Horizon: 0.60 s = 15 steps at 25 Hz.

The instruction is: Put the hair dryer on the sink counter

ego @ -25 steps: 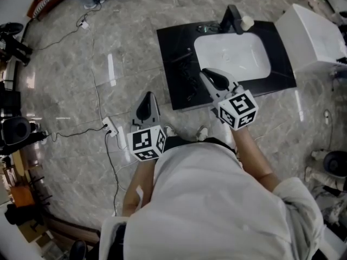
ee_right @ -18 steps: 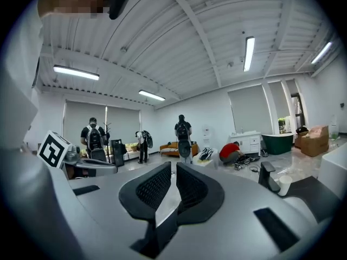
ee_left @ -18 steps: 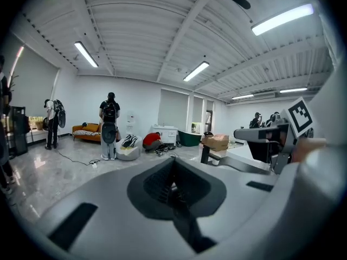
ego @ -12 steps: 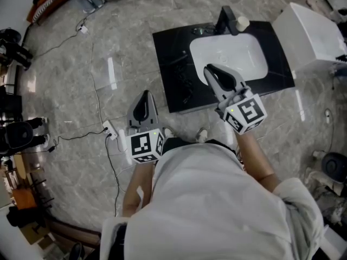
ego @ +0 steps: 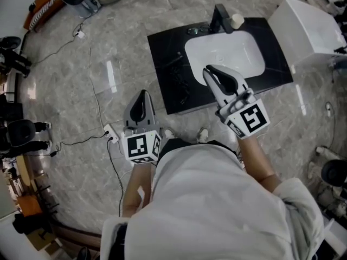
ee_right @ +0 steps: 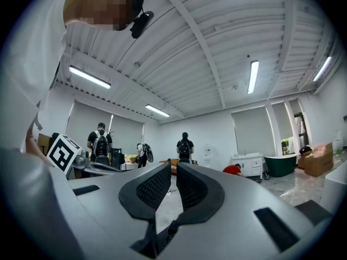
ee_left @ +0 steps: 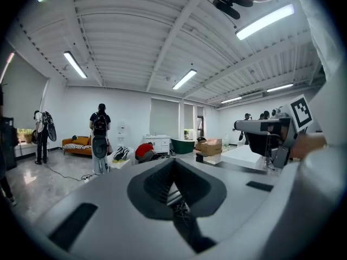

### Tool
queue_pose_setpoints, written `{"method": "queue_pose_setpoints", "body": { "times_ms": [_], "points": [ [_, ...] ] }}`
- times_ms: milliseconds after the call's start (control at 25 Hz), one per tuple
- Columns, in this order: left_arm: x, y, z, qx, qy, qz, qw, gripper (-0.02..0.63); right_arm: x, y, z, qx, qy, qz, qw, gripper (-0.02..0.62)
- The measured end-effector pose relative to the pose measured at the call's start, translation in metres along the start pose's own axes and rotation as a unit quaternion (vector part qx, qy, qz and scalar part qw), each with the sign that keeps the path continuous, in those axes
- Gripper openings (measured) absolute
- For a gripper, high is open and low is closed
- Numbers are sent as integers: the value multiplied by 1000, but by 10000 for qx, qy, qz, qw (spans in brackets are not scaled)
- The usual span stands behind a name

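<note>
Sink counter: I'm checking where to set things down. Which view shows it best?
Head view: almost the whole black sink counter with its white basin shows from above. Both gripper views look across the room; neither clearly shows it.

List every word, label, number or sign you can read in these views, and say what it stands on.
Readable text: none in any view.
Left marker cube: black-and-white square pattern, no letters.
Right marker cube: a square pattern only, no words.
Cardboard boxes in the left gripper view: any print is too small to read.
</note>
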<state>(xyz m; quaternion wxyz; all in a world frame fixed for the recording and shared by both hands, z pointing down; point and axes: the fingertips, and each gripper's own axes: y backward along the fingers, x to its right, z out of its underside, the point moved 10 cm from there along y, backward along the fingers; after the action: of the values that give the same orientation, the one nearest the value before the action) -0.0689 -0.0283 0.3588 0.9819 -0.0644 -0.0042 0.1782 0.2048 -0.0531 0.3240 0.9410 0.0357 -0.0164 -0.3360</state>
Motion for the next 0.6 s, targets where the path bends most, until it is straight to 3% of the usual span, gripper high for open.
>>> {"method": "queue_pose_setpoints", "body": {
  "times_ms": [600],
  "points": [
    [-6, -1, -10, 139, -87, 189, 9997, 2, -17, 9, -24, 420, 378, 114, 9983, 40]
  ]
}}
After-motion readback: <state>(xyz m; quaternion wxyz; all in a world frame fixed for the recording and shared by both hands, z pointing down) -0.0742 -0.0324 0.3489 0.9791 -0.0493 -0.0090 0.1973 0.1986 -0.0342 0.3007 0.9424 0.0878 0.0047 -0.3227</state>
